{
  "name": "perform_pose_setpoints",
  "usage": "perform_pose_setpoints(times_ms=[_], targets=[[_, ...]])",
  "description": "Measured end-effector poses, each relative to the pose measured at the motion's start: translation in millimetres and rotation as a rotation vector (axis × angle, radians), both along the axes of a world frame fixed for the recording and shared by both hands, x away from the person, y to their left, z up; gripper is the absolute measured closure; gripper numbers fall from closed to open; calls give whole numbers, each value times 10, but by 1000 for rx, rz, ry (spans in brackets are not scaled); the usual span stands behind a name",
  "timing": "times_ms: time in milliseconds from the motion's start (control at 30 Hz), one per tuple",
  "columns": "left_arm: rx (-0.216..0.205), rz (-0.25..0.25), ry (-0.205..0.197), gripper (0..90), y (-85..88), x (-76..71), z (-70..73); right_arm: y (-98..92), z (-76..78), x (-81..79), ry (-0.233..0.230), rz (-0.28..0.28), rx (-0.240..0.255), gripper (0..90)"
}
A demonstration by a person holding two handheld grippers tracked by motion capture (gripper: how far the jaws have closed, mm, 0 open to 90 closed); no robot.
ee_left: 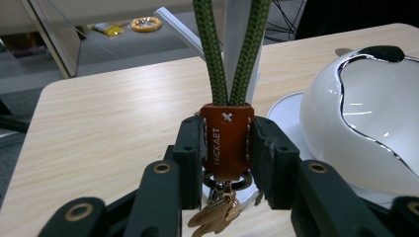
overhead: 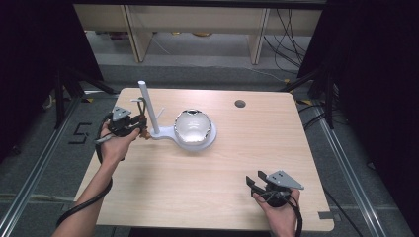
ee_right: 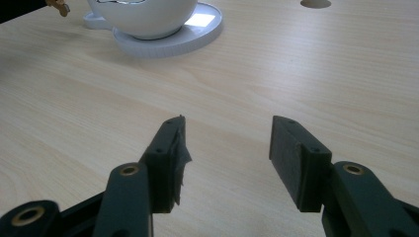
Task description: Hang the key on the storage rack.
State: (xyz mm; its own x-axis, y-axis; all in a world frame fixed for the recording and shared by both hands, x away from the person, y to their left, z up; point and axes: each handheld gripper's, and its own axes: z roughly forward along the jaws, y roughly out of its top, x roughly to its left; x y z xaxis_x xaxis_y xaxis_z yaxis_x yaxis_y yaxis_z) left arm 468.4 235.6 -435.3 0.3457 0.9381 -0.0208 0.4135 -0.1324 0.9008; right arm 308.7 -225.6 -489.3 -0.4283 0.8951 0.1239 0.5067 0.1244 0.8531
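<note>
The left gripper [ee_left: 227, 148] pinches the brown leather tab [ee_left: 227, 140] of a keychain, just beside the white post [overhead: 146, 106] that rises from the white stand [overhead: 163, 133] on the table [overhead: 207, 192]. The tab's green braided cord [ee_left: 232, 49] runs up in two strands toward the post, likely looped over it, and a small brass charm [ee_left: 215, 217] dangles below. The grip looks light, so smooth leather could slip from the pads if the hand pulls; a sideways tug on the cord might also tip the thin post or drag the stand and its glossy white dome [overhead: 194, 127]. The dome is rounded and shiny, the cord rough, the tabletop pale wood grain. The right gripper [ee_right: 227, 158] rests well away from the post, its jaws spread and empty.
</note>
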Motion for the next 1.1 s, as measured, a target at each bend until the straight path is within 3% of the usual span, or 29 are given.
perform_pose_setpoints(times_ms=[33, 300, 333, 367, 533, 567, 600, 700, 733, 767, 967, 1033, 1067, 1100], targets=[[6, -3, -5, 649, 1, -4, -2, -15, -16, 27, -30, 14, 0, 493], [10, 7, -64, 502, 46, -151, -31, -45, -16, 26, -33, 9, 4, 492], [14, 5, -75, 492, 56, -180, -34, -43, -6, 9, -17, -6, 0, 492], [12, 0, -86, 479, 66, -209, -38, -55, -14, 27, -35, 7, 1, 492], [5, -3, -135, 394, 126, -389, -69, -62, -13, 21, -35, -2, -14, 492], [-1, -2, -140, 382, 139, -430, -82, -36, -17, 6, -11, -16, 21, 491], [-6, -2, -150, 369, 159, -495, -106, -66, -16, 25, -36, 1, -16, 491], [-14, -6, -166, 341, 190, -600, -156, -68, -20, 28, -36, 0, -18, 491], [-14, -7, -165, 332, 200, -632, -164, -38, -27, 14, -12, -15, 17, 491], [-17, -9, -168, 327, 211, -670, -181, -61, -31, 33, -29, 8, 5, 491], [-5, -40, -154, 323, 272, -875, -342, -63, -37, 35, -42, -2, -21, 491], [-8, -46, -153, 323, 276, -946, -411, -36, -28, 10, -11, -17, 16, 491], [-6, -50, -152, 323, 276, -979, -446, -53, -23, 15, -18, -6, -6, 491], [-6, -46, -147, 323, 272, -1011, -471, -37, -13, -6, 10, -18, 9, 491]])
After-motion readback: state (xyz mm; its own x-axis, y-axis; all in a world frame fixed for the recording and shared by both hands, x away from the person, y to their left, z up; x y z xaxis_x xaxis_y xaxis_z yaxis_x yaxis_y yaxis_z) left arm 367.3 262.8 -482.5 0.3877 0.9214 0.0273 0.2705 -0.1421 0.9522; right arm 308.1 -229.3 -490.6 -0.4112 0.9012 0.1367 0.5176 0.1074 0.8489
